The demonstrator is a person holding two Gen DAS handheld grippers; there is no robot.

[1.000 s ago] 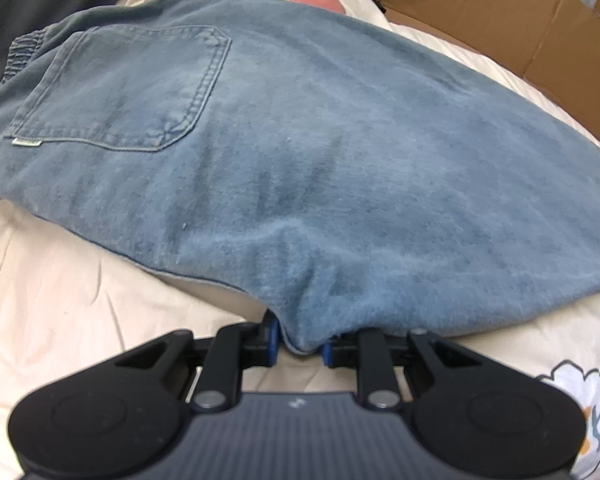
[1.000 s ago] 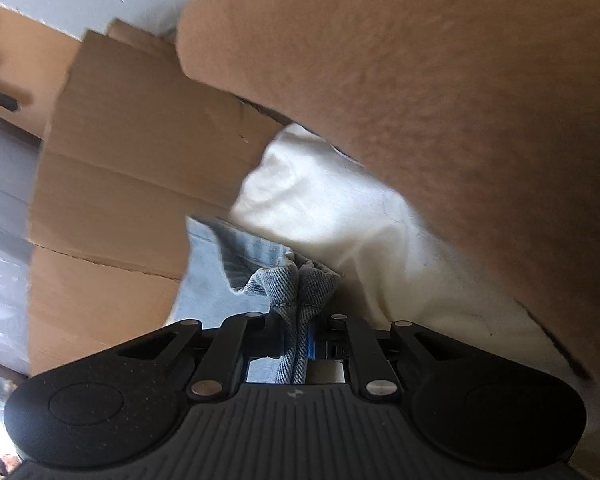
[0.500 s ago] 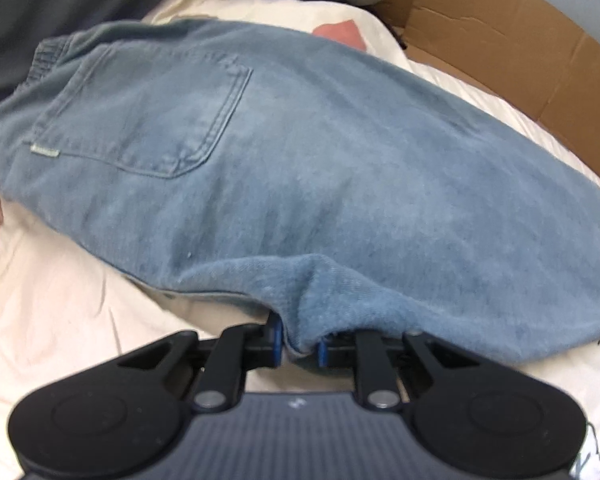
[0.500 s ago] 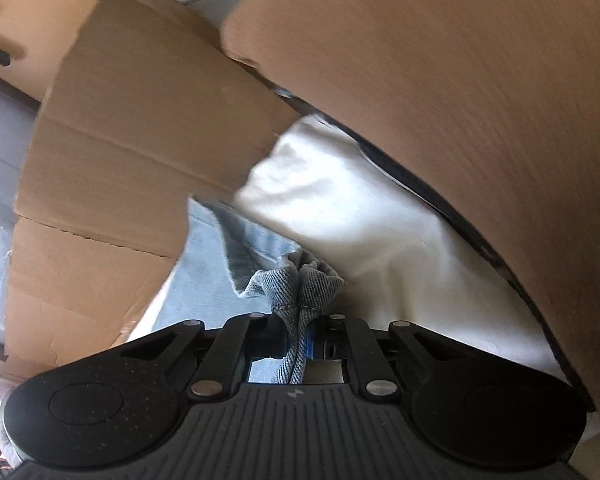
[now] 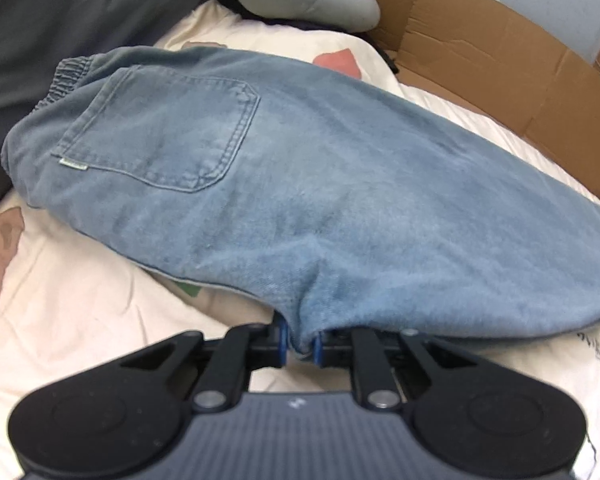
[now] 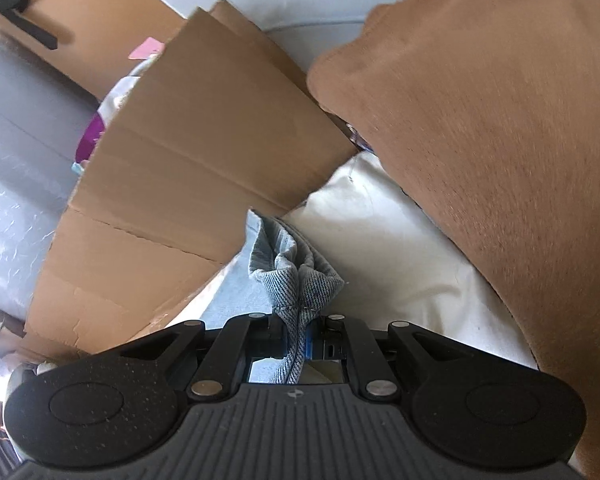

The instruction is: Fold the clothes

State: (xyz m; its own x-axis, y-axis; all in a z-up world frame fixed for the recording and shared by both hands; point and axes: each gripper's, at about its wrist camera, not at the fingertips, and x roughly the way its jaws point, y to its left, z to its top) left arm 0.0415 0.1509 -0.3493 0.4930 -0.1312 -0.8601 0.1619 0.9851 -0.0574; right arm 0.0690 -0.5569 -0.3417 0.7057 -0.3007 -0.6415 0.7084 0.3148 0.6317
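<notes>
We pinch the jeans (image 5: pixel 340 184) at two edges: our left gripper (image 5: pixel 300 350) is closing on a fold, right gripper (image 6: pixel 300 336) clamped on the hem, so we can double them over the bed (image 5: pixel 80 320).

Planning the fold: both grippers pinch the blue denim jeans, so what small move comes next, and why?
Probably carry both pinched edges across toward the elastic waistband: the left gripper, still closing, and the right gripper hold the blue denim jeans bunched, half-lifted.
</notes>
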